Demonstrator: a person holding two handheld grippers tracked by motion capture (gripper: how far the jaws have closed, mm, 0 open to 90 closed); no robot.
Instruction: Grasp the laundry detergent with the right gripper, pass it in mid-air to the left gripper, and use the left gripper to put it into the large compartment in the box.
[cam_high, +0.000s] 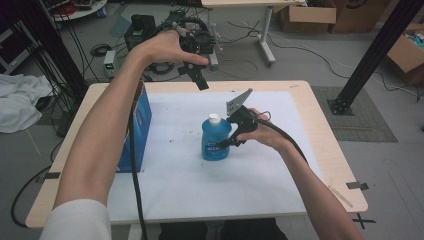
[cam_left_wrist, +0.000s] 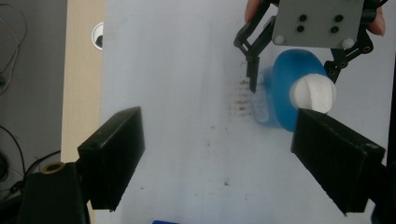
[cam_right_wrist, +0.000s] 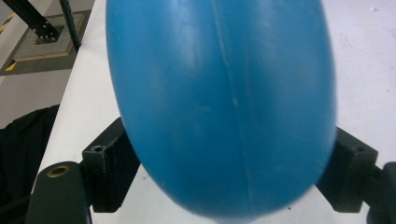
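Right claw (cam_high: 225, 144) is sitting wide around the blue bottle (cam_high: 215, 140) on the surface (cam_high: 280, 165); squeeze unclear. Left claw (cam_high: 199, 80) is hovering above, jaws apart, empty.

Blue bottle (cam_right_wrist: 224, 102) sits v. close to the lens, smooth plastic w/ a faint seam running down its middle; its rounded body spans most of the width, upper part cut off by the frame edge; right claw (cam_right_wrist: 224, 186) has one black jaw on either side of the bottle's lower part, left jaw at the bottom left, right jaw at the bottom right; both jaws look tight against the plastic, though actual contact is partly hidden by the bulge; white-covered desk (cam_right_wrist: 369, 51) shows behind, to the right and along the left; beyond the desk edge, top left, grey floor and a black frame leg (cam_right_wrist: 35, 21); dark cloth at far left, bottom.
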